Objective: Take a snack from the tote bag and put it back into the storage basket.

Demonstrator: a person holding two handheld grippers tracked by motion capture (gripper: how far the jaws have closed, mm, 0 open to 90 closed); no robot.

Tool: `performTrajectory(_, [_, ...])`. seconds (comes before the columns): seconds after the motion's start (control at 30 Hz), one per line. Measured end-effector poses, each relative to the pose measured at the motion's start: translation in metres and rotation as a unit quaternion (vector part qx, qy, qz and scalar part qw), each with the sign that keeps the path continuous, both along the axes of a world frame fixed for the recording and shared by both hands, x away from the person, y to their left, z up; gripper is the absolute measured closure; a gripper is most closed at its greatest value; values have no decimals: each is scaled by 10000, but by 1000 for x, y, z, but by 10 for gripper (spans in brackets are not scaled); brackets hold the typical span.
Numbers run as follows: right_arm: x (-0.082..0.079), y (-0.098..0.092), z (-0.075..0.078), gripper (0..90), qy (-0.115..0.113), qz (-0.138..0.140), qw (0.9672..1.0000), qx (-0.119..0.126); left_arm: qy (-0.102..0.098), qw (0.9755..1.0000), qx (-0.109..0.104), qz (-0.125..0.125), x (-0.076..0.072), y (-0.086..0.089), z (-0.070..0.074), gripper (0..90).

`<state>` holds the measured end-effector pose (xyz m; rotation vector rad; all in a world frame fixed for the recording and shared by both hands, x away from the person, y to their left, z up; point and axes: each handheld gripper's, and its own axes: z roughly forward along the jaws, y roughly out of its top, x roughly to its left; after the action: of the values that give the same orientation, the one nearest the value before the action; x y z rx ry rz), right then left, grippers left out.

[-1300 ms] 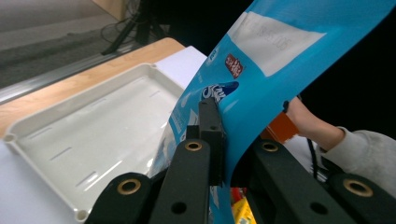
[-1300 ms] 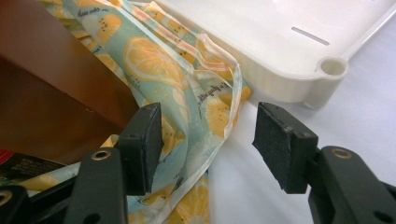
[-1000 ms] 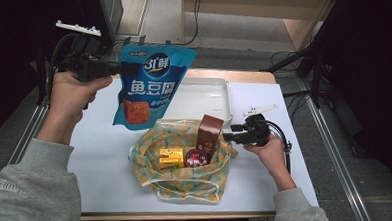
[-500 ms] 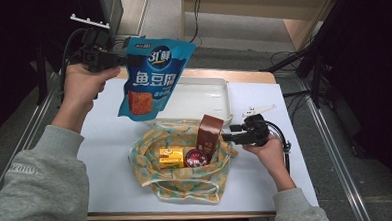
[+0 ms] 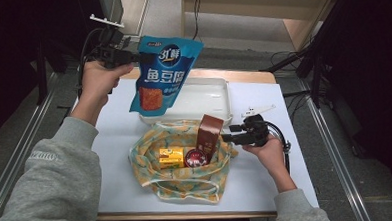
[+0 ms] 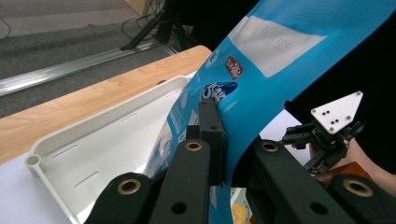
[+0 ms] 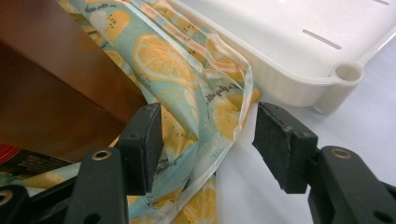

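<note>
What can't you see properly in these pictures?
- Blue snack bag: the left gripper view's top edge cuts it off, and the left gripper hides its lower part.
- Brown box: the right gripper view's edges cut it off.
- Red tin: label too small in the high view.
- Fabric bag: its bottom is hidden by its contents.

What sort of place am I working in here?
Probably a lab or recording bay, not a home: a white table flanked by floor rails, loose cables behind, and dark surroundings.

I see the cloth bag (image 5: 184,183) on the table (image 5: 118,144) just before the tray (image 5: 211,97), with three packages in it; the snack pouch (image 5: 165,74) hangs above the tray's left.
</note>
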<state>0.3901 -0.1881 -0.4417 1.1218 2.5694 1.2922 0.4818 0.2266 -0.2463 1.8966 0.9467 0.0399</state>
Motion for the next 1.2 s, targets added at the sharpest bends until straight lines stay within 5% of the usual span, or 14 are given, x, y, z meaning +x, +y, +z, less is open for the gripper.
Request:
performTrajectory(0.67, [-2, -4, 0, 445, 48, -1, 10000, 55, -2, 9998, -17, 188, 35, -24, -30, 888])
performTrajectory(1.2, [-2, -4, -1, 445, 56, 11, 10000, 29, -57, 9998, 53, 209, 41, -20, -43, 886])
